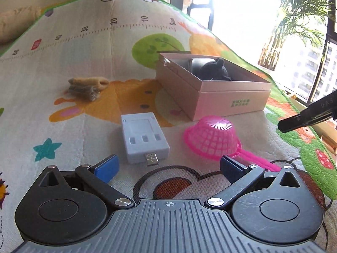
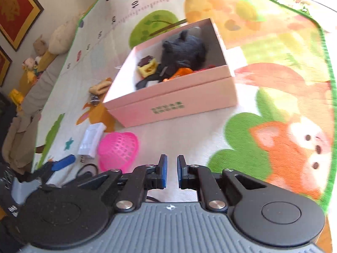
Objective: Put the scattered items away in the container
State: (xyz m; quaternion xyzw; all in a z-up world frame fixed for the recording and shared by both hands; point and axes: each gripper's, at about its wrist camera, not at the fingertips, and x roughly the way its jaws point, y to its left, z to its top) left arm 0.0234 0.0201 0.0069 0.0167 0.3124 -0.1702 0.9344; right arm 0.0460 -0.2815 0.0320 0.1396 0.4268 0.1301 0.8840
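A pink cardboard box (image 1: 212, 93) stands open on the play mat, also in the right wrist view (image 2: 174, 103). Inside lie a black plush toy (image 2: 183, 49), a yellow-brown item (image 2: 147, 66) and an orange item (image 2: 182, 72). On the mat lie a grey charger block (image 1: 144, 137), an upturned pink strainer (image 1: 212, 137) and a tan cloth bundle (image 1: 88, 85). My left gripper (image 1: 168, 168) is open and empty, just before the charger and strainer. My right gripper (image 2: 170, 174) is nearly closed, a small gap between its pads, empty, above the mat before the box.
The cartoon play mat (image 1: 73, 63) has a green edge. Windows and a potted palm (image 1: 294, 21) are at the right. Plush toys (image 2: 42, 48) and framed pictures (image 2: 16, 10) line the wall at the left. The right gripper's tip (image 1: 305, 118) shows at the left view's right edge.
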